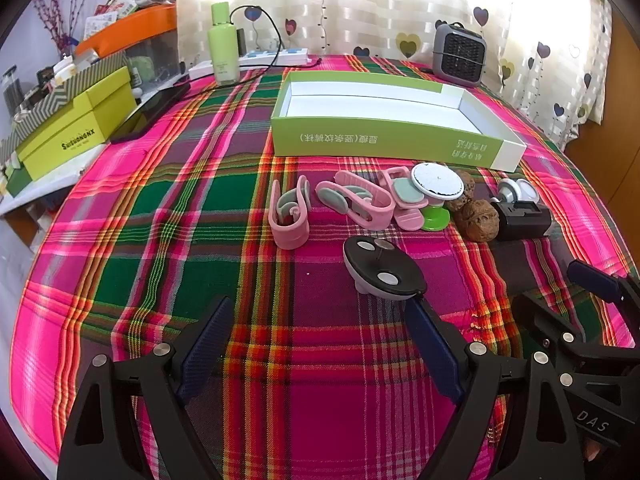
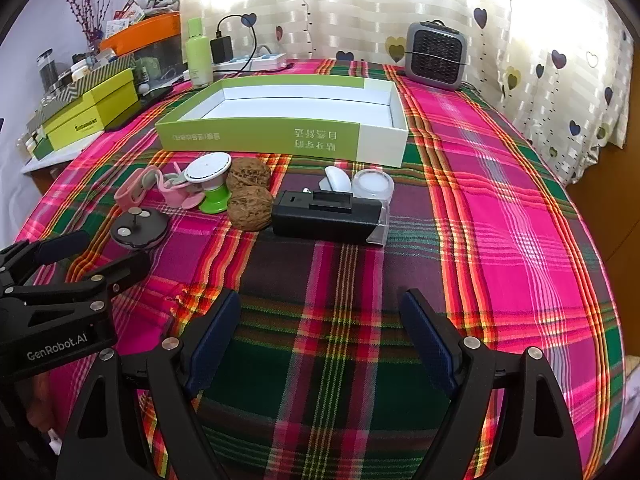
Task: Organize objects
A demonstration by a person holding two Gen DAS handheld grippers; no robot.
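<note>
An empty green and white box (image 1: 384, 136) (image 2: 280, 136) lies open on the plaid tablecloth. In front of it lie pink clips (image 1: 290, 212) (image 2: 134, 190), a white disc on a green base (image 1: 437, 184) (image 2: 210, 176), two walnuts (image 1: 480, 220) (image 2: 248, 206), a black block (image 1: 522, 220) (image 2: 326, 218) with a clear jar (image 2: 374, 184), and a round black disc (image 1: 384, 272) (image 2: 138, 230). My left gripper (image 1: 320, 332) (image 2: 86, 250) is open, just short of the black disc. My right gripper (image 2: 320, 328) (image 1: 560, 292) is open and empty, below the black block.
A green bottle (image 1: 222, 44), a power strip (image 1: 276, 56) with a cable, and a small grey heater (image 1: 458, 54) (image 2: 434, 54) stand at the back. Yellow-green boxes (image 1: 76, 128) and a black tablet (image 1: 148, 112) lie at the left. The table edge drops off right.
</note>
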